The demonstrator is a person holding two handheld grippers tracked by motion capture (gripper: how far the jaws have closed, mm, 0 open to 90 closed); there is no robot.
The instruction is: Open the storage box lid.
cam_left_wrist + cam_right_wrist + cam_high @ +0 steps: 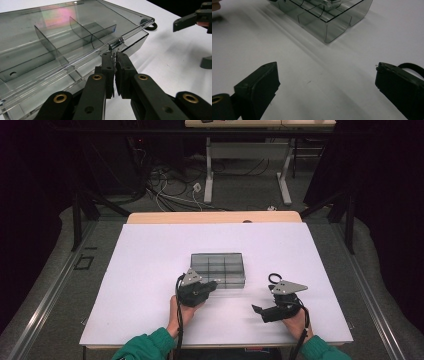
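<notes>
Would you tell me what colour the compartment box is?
Clear smoky grey; the compartment box shows best in the left gripper view.

The compartment box (75, 37) looks like glossy, smoky clear plastic; the counter (150, 270) is matt white, perhaps paper-covered; the jaws are matt black.

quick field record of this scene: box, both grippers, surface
box: clear smoky plastic organiser box with dividers, lid down, on the table
left gripper: left gripper shut on the lid's front latch tab at the box's near edge
right gripper: right gripper open, jaws wide apart, nothing between them, off to the box's right and clear of it
surface: white table top
other: small black ring lying on the table by the right gripper
</notes>
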